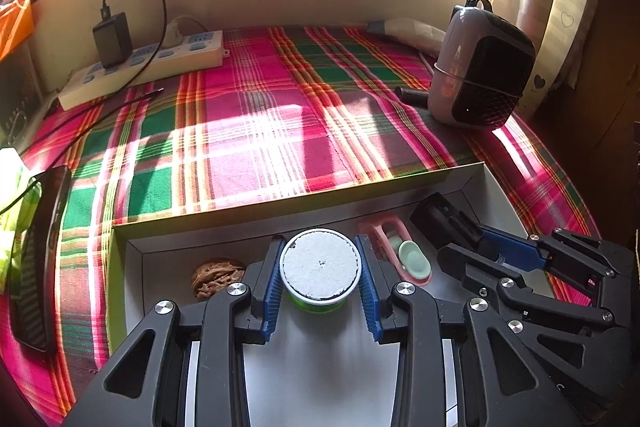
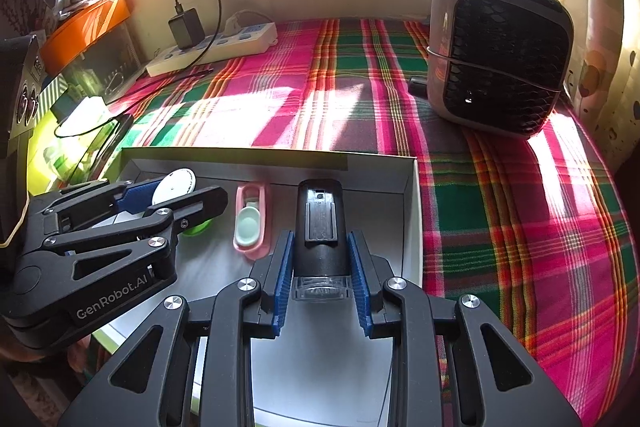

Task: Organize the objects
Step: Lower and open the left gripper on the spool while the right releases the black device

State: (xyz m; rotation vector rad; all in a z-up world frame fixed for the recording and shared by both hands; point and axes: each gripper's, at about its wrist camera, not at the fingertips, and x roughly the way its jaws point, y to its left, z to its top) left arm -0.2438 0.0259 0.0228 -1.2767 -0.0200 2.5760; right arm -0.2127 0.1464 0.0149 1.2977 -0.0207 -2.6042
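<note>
Two grippers work over one white box (image 2: 414, 211) on the plaid cloth (image 2: 520, 227); left gripper (image 1: 320, 273) clamps one green tub (image 1: 318, 301), right gripper (image 2: 320, 267) clamps one black cylinder (image 2: 319, 227); inside lie one walnut (image 1: 216, 277) and one pink case (image 2: 251, 219); "GenRobot.AI" reads on the left one's body

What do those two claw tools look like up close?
Both the left gripper and the right gripper are matte black plastic linkages with silver round rivets and ribbed blue finger pads. The left one carries white "GenRobot.AI" lettering on its side.
</note>
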